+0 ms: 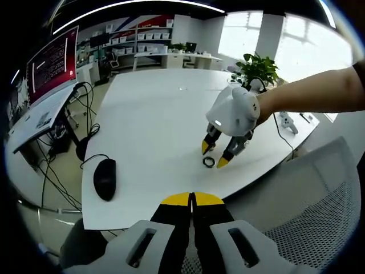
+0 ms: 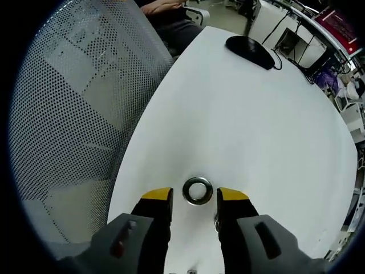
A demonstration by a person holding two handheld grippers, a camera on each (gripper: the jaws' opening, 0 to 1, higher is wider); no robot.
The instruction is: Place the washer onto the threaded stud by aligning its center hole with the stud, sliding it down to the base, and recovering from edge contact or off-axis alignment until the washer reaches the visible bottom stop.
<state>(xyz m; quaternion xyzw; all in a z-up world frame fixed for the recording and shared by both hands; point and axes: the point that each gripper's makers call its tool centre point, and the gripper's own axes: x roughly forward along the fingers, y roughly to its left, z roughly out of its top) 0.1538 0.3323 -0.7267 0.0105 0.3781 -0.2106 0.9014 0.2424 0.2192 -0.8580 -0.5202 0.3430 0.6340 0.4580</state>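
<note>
Two yellow-tipped jaws of the left gripper [image 1: 192, 198] are pressing together, holding nothing, in the left gripper view; the right gripper [image 1: 214, 155] is straddling the washer [image 1: 209, 162] on the white table [image 1: 154, 125] beyond; in the right gripper view, the right gripper [image 2: 195, 195] is spreading its jaws around the washer [image 2: 198, 190] lying flat, not gripping it.

The stud is hard to make out: there's just a small metal bit [image 2: 217, 224] tucked against the right gripper's [image 2: 196, 196] jaw, mostly hidden. In the left gripper view the washer [image 1: 209, 162] is tiny, so I can't tell whether the jaw tips touch it. The monitor [image 1: 52, 64] text is unreadable. The chair [image 2: 80, 114] is cut off at the edge.
</note>
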